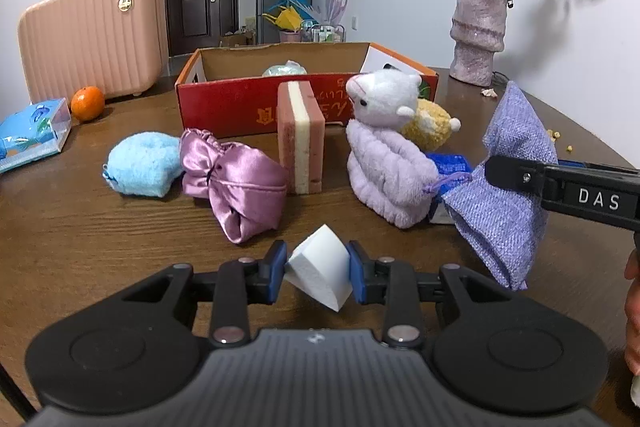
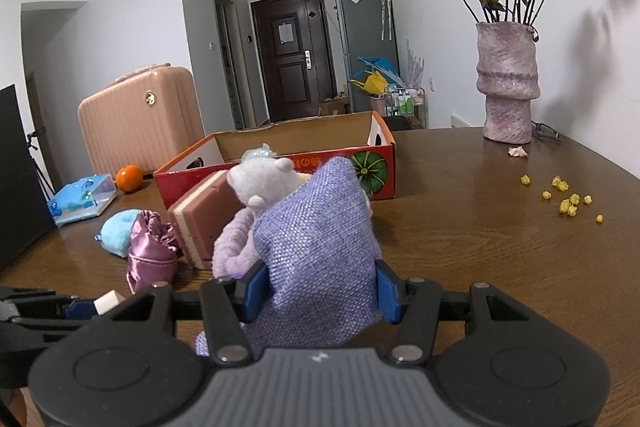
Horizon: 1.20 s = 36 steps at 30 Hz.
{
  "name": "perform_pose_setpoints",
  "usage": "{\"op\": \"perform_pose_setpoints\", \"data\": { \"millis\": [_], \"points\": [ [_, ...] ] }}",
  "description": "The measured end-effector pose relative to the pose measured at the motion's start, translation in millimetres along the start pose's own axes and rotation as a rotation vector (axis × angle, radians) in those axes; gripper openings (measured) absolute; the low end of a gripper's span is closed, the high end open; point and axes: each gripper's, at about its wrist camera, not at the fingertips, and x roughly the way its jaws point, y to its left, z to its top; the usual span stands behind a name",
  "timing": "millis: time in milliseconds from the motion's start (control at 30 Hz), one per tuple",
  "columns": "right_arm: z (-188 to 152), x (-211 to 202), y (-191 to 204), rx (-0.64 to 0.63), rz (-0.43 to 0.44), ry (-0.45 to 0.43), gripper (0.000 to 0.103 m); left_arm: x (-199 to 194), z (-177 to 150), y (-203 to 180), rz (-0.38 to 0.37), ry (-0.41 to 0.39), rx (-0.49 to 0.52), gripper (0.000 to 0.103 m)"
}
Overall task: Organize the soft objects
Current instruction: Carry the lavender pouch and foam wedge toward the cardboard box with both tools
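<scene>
My left gripper is shut on a white wedge-shaped sponge, squeezed between its blue pads just above the table. My right gripper is shut on a lilac woven pouch, seen in the left wrist view as the pouch held at the right. Behind them on the table lie a blue fluffy puff, a pink satin bag, an upright pink-and-cream sponge block, a lilac-bodied white plush animal and a yellow plush. The red cardboard box stands open behind them with a pale green item inside.
A pink suitcase, an orange and a blue tissue pack sit at the left. A vase of dried roses stands back right, with yellow crumbs scattered on the table near it. A hand shows at the right edge.
</scene>
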Motion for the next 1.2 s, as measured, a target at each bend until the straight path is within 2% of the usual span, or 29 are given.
{"op": "perform_pose_setpoints", "data": {
  "millis": [400, 800, 1200],
  "points": [
    [16.3, -7.3, 6.6, -0.027, 0.002, -0.039, 0.054, -19.2, 29.5, 7.7, -0.001, -0.107, -0.012, 0.034],
    [51.9, -1.9, 12.5, -0.038, 0.016, -0.084, 0.054, -26.5, 63.0, 15.8, -0.016, -0.191, -0.028, 0.034],
    [84.2, 16.1, 18.6, -0.032, 0.018, -0.117, 0.054, -13.3, 101.3, 23.7, 0.001, -0.238, -0.075, 0.034]
  ]
}}
